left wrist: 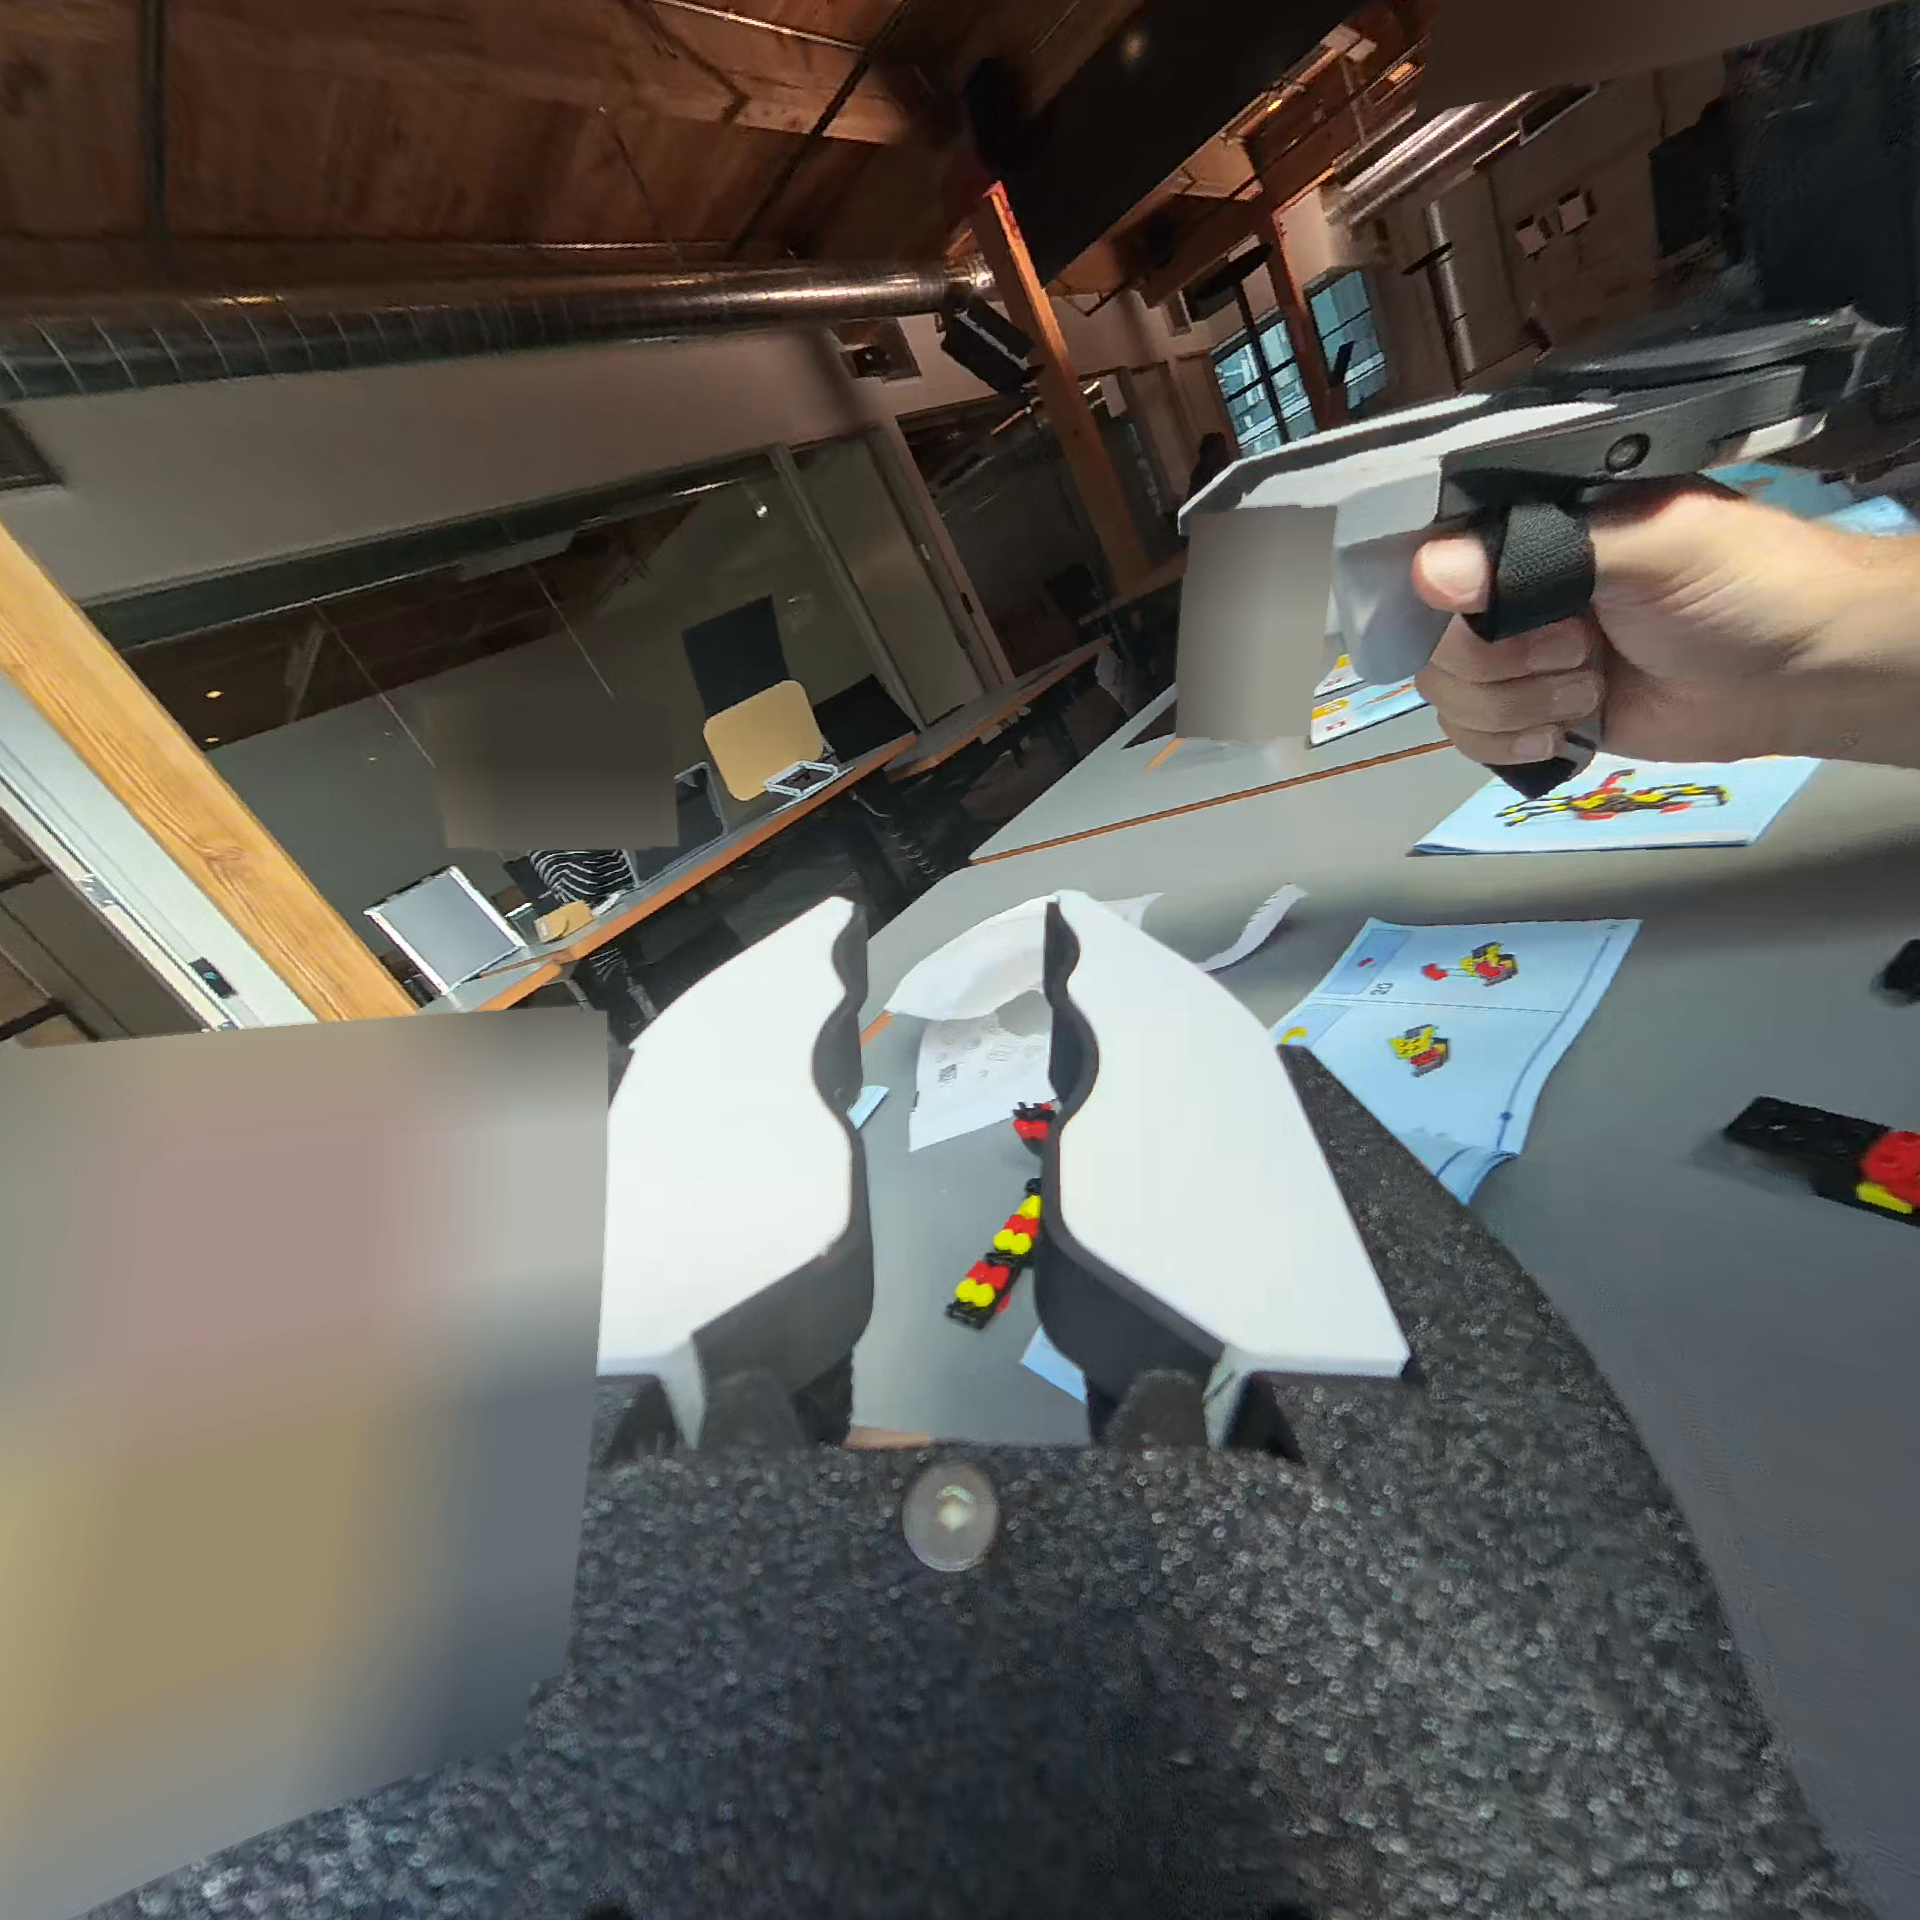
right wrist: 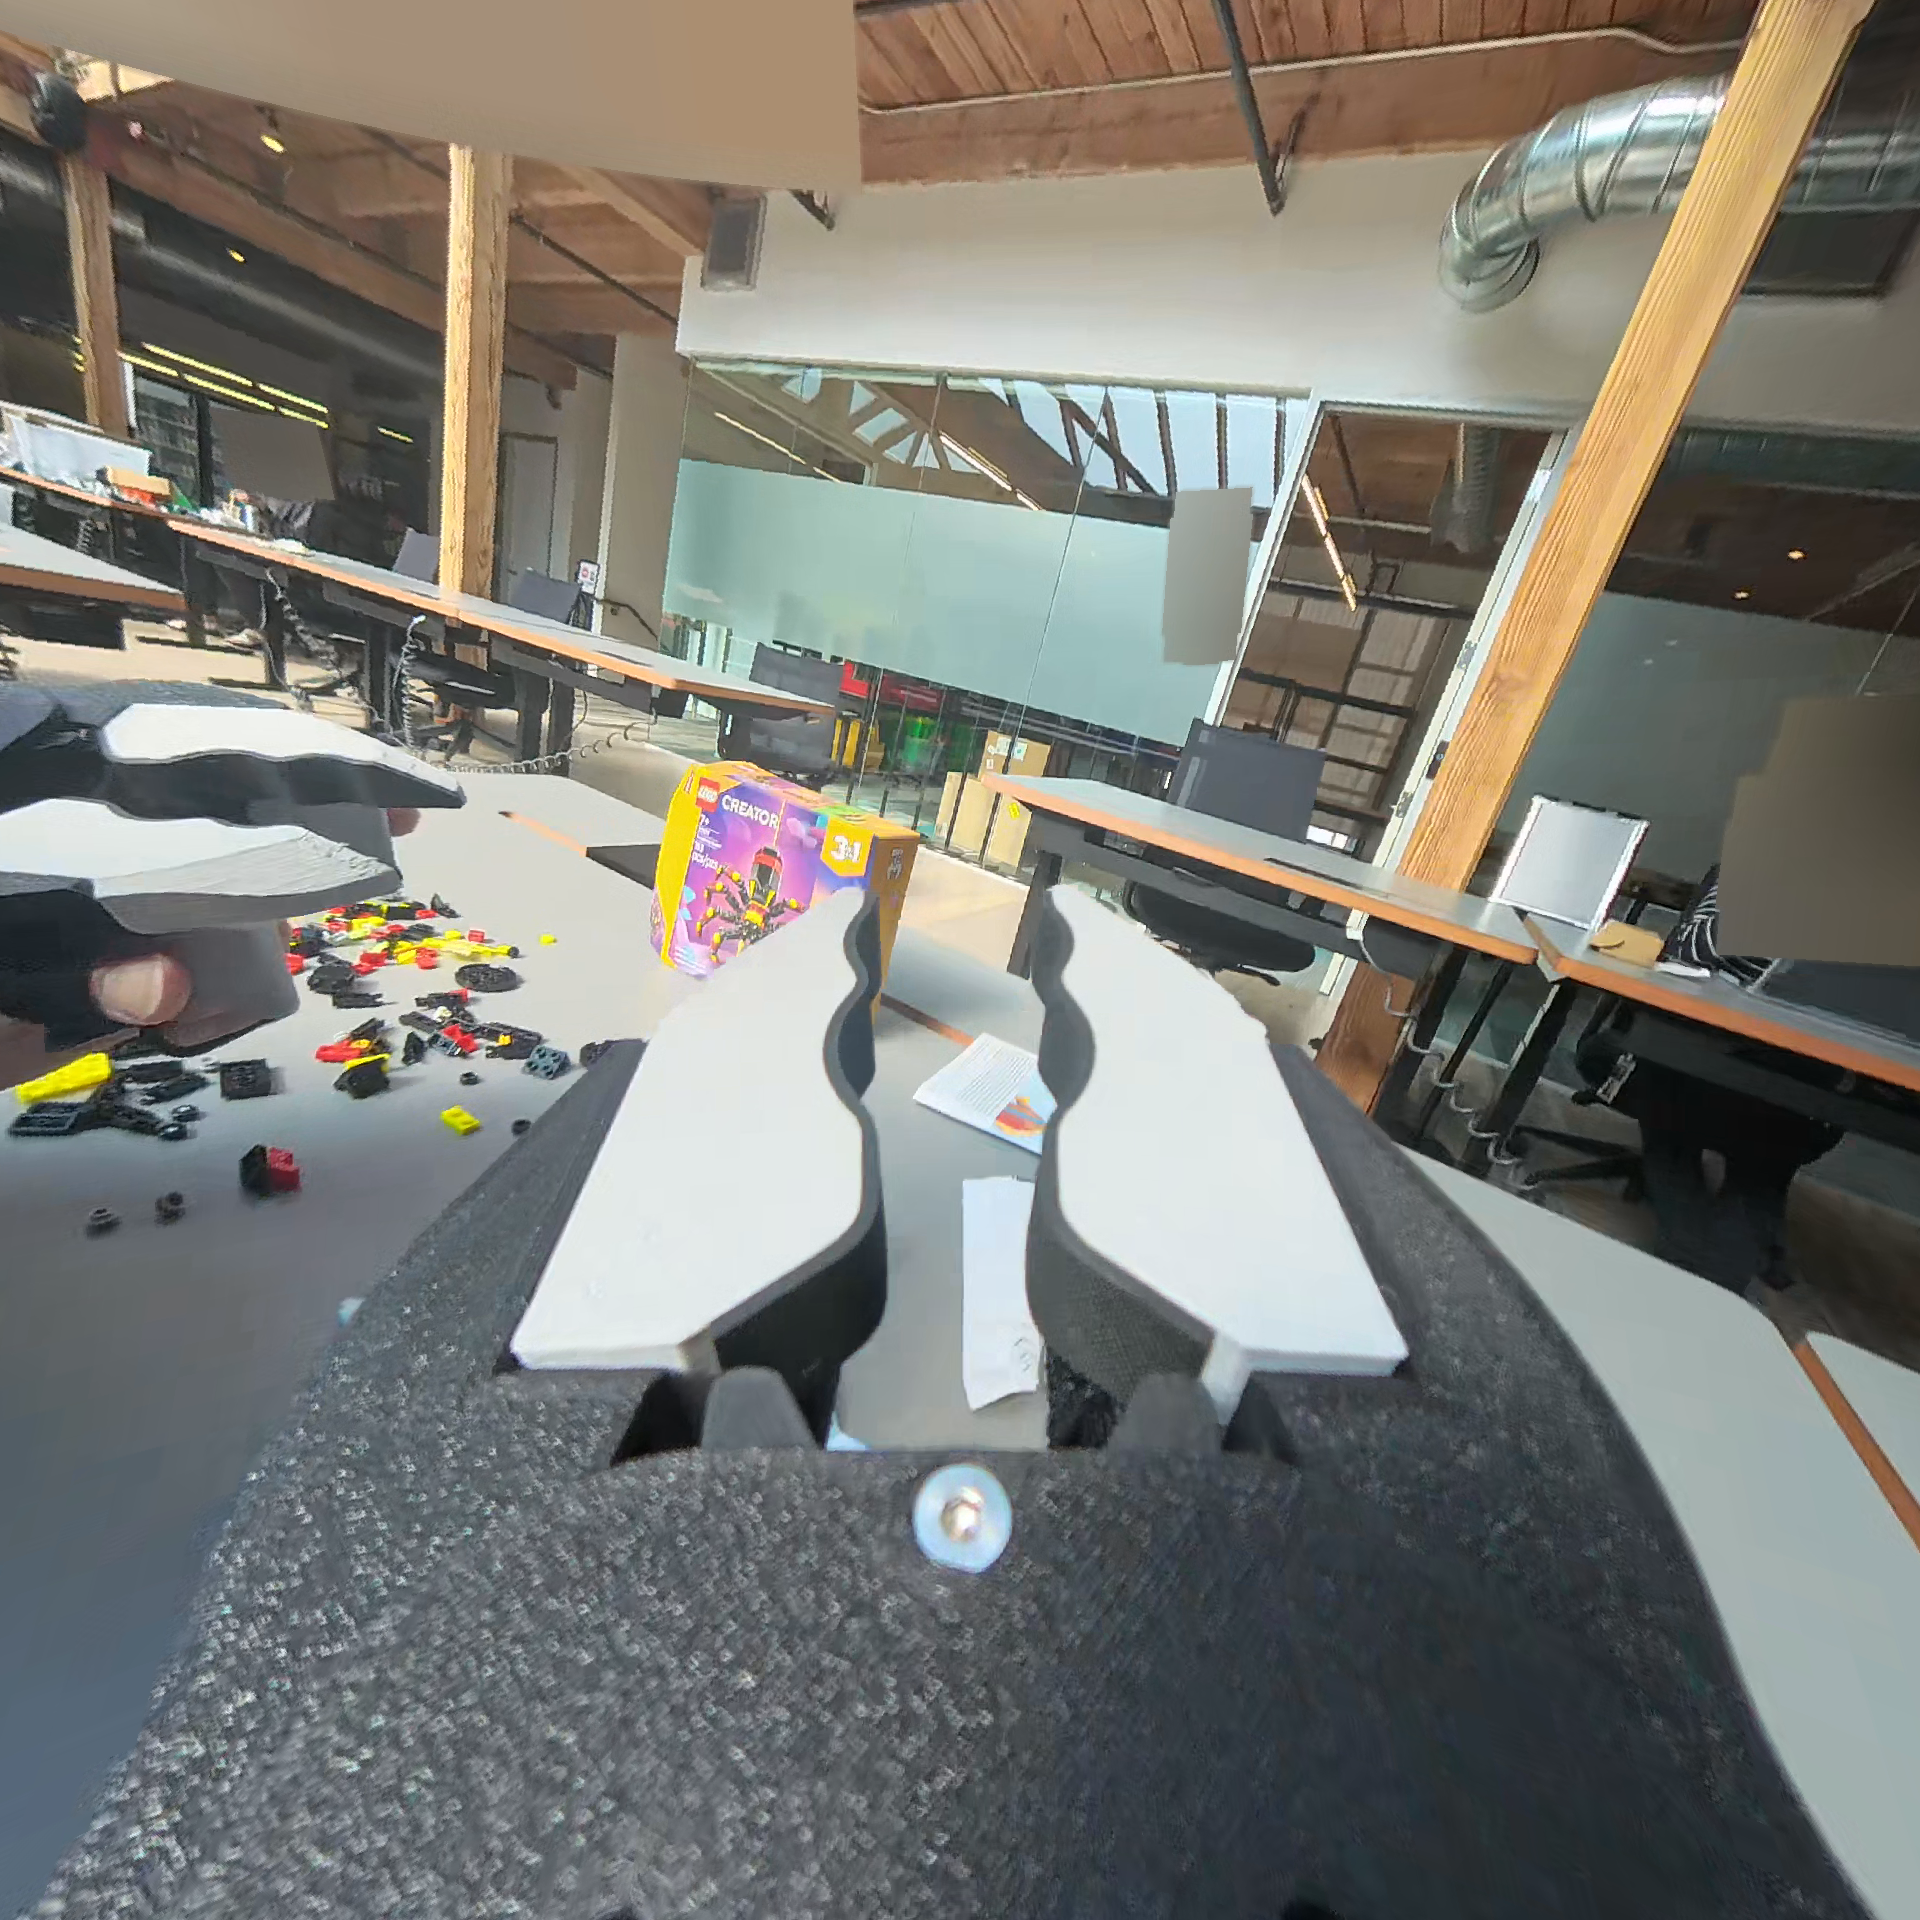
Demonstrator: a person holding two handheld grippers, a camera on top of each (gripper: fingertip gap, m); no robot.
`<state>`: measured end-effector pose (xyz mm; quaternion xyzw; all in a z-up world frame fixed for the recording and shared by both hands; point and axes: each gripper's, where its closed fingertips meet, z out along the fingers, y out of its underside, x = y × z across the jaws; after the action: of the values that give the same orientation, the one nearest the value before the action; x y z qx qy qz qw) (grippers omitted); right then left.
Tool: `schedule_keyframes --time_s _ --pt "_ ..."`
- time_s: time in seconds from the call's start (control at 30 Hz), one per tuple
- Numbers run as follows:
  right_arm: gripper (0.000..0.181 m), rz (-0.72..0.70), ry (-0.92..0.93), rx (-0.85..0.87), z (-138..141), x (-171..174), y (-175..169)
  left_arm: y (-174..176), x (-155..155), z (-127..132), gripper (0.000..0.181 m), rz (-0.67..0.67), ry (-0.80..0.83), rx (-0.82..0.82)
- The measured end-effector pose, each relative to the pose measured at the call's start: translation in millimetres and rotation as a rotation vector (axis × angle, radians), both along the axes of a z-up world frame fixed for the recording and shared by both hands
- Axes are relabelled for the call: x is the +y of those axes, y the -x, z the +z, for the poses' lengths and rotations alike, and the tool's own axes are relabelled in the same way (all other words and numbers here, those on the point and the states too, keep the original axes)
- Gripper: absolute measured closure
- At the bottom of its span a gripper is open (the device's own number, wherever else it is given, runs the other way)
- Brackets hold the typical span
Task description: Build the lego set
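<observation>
In the right wrist view, loose lego pieces (right wrist: 343, 997), black, red and yellow, lie scattered on the grey table (right wrist: 125, 1351) at the left, below the left gripper (right wrist: 416, 842), whose fingers stand apart with nothing between them. Farther right the set's box (right wrist: 774, 868) stands upright. The right gripper (right wrist: 951, 925) hovers with a narrow gap, holding nothing, above a white paper slip (right wrist: 997, 1288). In the left wrist view, a row of black, red and yellow pieces (left wrist: 1003, 1252) lies on the table between the left gripper's fingers. To the right lie an open instruction booklet (left wrist: 1455, 1029) and a black plate with red and yellow bricks (left wrist: 1839, 1148).
</observation>
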<state>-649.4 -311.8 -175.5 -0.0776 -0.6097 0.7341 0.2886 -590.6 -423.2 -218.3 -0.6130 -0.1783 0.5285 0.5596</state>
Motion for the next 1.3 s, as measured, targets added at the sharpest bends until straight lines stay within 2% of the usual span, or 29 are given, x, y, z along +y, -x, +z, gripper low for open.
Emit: schedule_keyframes --time_s 0.1,0.2,0.3,0.43,0.83,0.93,1.1,1.3 --pt "0.154 -0.019 -0.014 0.103 9 -30 21 11 -25 0 0.149 0.132 0.028 0.028" --pt "0.154 -0.029 -0.063 0.132 -10 -45 22 7 -40 -3 0.150 0.179 -0.012 0.048" --pt "0.154 -0.061 -0.109 0.172 -26 -45 20 7 -47 -8 0.150 0.205 -0.024 0.051" --pt "0.153 -0.057 -0.078 0.074 -32 -41 27 8 -50 -12 0.150 0.211 -0.046 0.029" --pt "0.153 -0.116 -0.175 0.175 -42 -50 23 -5 -45 5 0.148 0.219 -0.052 0.162" --pt "0.153 -0.105 -0.180 0.163 -44 -52 22 0 -43 0 0.153 0.226 -0.044 0.122" --pt "0.153 -0.102 -0.182 0.142 -44 -50 22 0 -38 -6 0.160 0.230 0.033 0.145" --pt "0.150 -0.076 -0.146 0.099 -41 -44 24 -5 -39 -1 0.159 0.163 -0.066 0.118"
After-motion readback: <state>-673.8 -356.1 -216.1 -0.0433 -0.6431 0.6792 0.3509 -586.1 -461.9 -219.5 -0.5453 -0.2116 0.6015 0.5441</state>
